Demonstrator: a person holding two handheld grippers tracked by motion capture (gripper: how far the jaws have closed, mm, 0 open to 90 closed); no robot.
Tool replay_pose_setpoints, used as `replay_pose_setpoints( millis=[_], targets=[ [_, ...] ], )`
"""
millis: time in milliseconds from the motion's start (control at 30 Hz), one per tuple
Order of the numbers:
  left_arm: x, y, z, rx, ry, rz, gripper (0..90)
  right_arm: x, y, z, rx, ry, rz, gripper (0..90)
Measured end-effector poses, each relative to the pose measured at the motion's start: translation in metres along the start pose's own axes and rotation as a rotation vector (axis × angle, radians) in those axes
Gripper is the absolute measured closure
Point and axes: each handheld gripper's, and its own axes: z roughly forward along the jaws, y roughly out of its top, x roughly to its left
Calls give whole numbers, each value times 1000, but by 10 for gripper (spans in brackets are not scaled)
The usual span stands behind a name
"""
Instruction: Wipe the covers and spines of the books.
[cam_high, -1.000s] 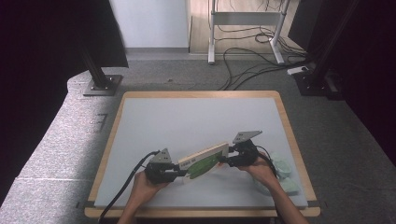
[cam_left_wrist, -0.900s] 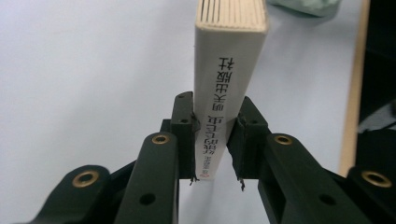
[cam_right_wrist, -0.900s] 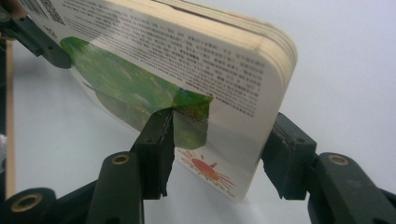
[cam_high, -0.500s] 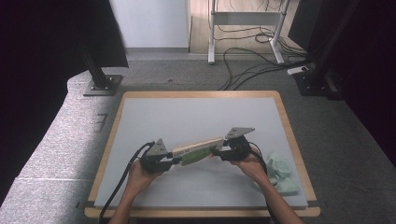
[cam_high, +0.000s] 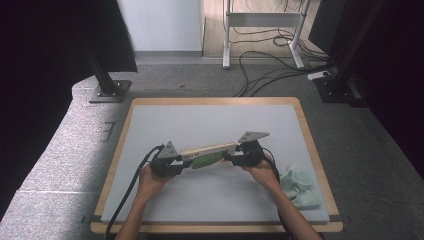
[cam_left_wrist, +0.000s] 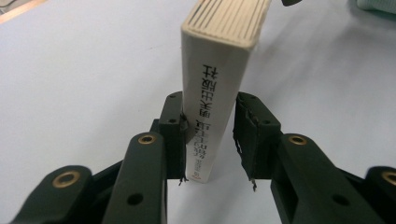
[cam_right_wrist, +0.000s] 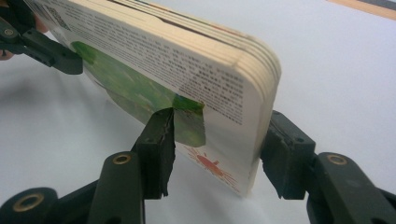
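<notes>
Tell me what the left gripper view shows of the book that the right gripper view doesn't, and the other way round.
Left gripper view: the book seen spine-on, with printed characters. It stands between the jaws of the left gripper, which have just been opening; one pad touches the spine and the other stands apart.
Right gripper view: the cover's green picture, its dense text and the thick rounded page corners, with the right gripper clamped on that end.
Both: the same book over the white table.
</notes>
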Motion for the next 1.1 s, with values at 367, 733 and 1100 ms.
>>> replay_pose_setpoints(
  millis=[367, 733, 1100],
  targets=[
    [-10, -4, -4, -32, -11, -43, 612, 5, -3, -12, -7, 16, -5, 446],
    [-23, -4, -16, -48, 3, -102, 440, 13, -7, -22, 10, 30, -16, 384],
    [-37, -12, -14, -6, 42, -162, 240, 23, -19, -29, 44, -4, -27, 316]
  ],
)
